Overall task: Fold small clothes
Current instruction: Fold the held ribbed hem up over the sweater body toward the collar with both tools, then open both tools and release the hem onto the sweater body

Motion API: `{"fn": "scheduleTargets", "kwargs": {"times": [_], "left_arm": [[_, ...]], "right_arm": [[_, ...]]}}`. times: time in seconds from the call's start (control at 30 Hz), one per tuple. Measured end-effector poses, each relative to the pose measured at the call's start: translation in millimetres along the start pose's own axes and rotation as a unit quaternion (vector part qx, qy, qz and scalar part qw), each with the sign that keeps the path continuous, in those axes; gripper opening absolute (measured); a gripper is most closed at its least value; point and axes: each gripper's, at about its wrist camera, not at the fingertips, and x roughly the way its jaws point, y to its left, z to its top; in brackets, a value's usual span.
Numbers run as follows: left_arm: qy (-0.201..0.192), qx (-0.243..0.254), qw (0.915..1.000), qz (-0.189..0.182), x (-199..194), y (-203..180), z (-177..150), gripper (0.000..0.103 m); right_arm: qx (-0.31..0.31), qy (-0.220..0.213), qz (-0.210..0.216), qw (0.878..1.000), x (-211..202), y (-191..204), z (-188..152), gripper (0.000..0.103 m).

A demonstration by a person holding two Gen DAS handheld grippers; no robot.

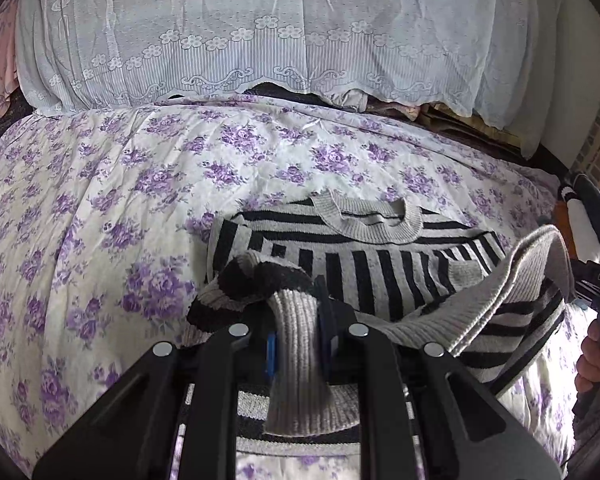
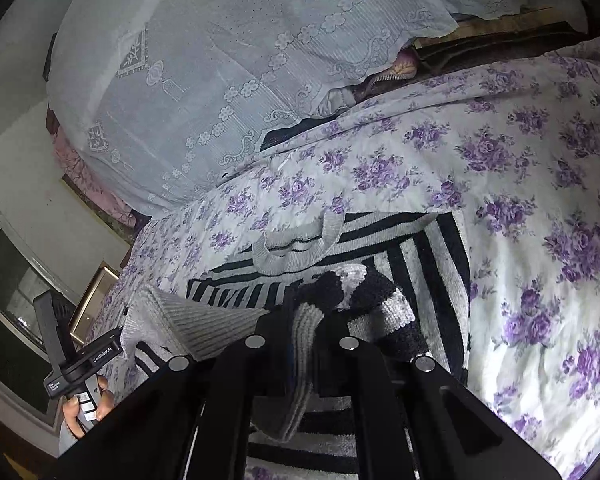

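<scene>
The left gripper point(image 1: 298, 322) is clamped on the grey ribbed hem of the sweater point(image 1: 364, 264); the right gripper point(image 2: 306, 334) pinches the same hem at another point. Between the 2 grips the hem hangs lifted, while the collar end of the black-and-grey striped sweater lies flat on the floral sheet point(image 1: 100, 184), below the lace cover point(image 1: 260, 24).

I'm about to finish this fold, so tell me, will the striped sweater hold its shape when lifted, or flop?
Probably flop: the striped sweater sags between the left gripper and right gripper. Its thick ribbed knit looks fairly heavy for its size. It's unlikely to slip, since the hem bunches between the jaws.
</scene>
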Motion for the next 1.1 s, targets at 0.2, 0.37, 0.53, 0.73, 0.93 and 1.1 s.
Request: {"fn": "scheduleTargets", "kwargs": {"times": [0.2,0.37,0.53,0.73,0.93,1.1], "left_arm": [[0.000,-0.012,0.9998,0.013,25.8,8.8,16.7,0.015],[-0.001,-0.017,0.9995,0.026,52.4,6.7,27.3,0.015],[0.010,-0.036,0.9980,0.052,81.8,8.2,20.4,0.024],[0.016,-0.073,0.9967,0.032,103.7,19.2,8.3,0.036],[-0.076,-0.106,0.9915,-0.010,51.0,26.9,14.3,0.069],[-0.135,-0.090,0.9857,0.046,17.0,20.8,15.8,0.092]], "right_arm": [[0.032,-0.006,-0.002,0.999,21.4,-21.4,15.0,0.007],[0.058,-0.006,-0.001,0.998,43.4,-37.8,25.1,0.007],[0.077,-0.006,-0.020,0.997,72.4,-56.8,25.1,0.007],[0.060,-0.013,-0.040,0.997,92.1,-66.5,16.8,0.012],[0.075,-0.065,0.019,0.995,50.7,-58.4,22.4,0.044],[0.055,-0.101,0.003,0.993,20.1,-47.6,25.0,0.050]]}}
